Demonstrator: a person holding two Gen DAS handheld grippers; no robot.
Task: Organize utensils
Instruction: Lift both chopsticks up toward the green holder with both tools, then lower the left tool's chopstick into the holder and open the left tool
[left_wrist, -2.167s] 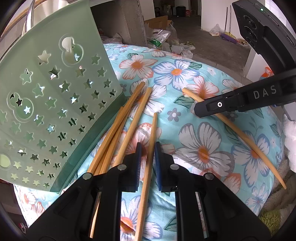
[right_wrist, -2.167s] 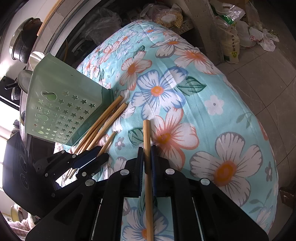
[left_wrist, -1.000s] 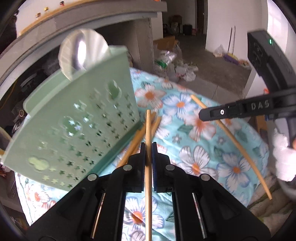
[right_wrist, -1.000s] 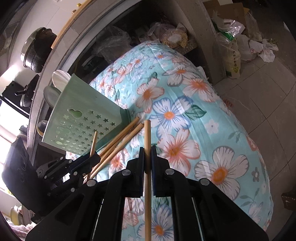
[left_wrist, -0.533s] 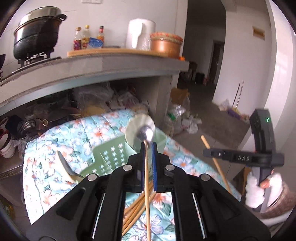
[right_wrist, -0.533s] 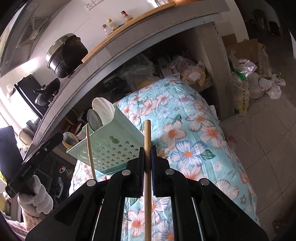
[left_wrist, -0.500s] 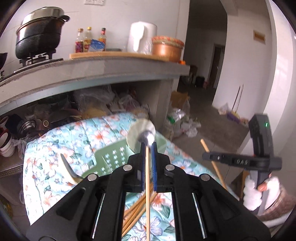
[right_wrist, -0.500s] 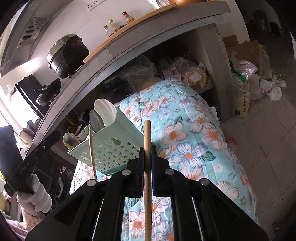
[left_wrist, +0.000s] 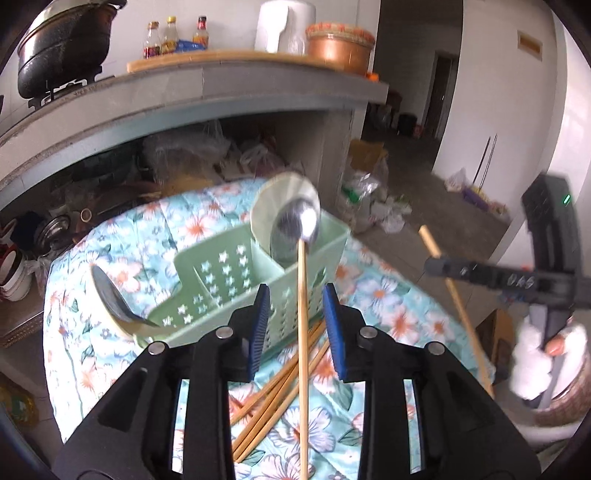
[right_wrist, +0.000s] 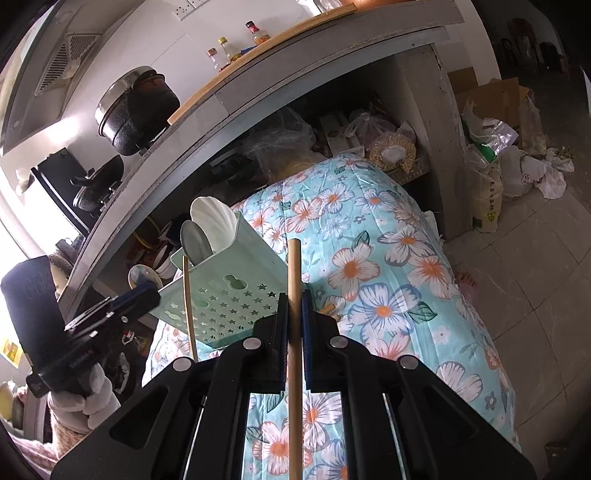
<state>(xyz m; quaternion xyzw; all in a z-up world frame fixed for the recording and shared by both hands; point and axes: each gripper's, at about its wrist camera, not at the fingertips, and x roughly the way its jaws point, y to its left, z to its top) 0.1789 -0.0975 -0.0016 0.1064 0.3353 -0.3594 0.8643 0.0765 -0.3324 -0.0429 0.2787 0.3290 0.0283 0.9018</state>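
Left gripper (left_wrist: 298, 326) opening around a chopstick (left_wrist: 302, 332) above the green utensil caddy (left_wrist: 236, 280); right gripper (right_wrist: 294, 343) clamps another chopstick (right_wrist: 294, 295), best held upright over a compartment before release

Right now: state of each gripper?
left gripper: jaws opening, chopstick between the pads, no longer pressed.
right gripper: shut on its own chopstick.

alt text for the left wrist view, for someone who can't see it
A chopstick stands between the left gripper's opening jaws, untouched by either pad, over a green caddy holding spoons. More chopsticks lie on the floral cloth; the right gripper grips another at right.
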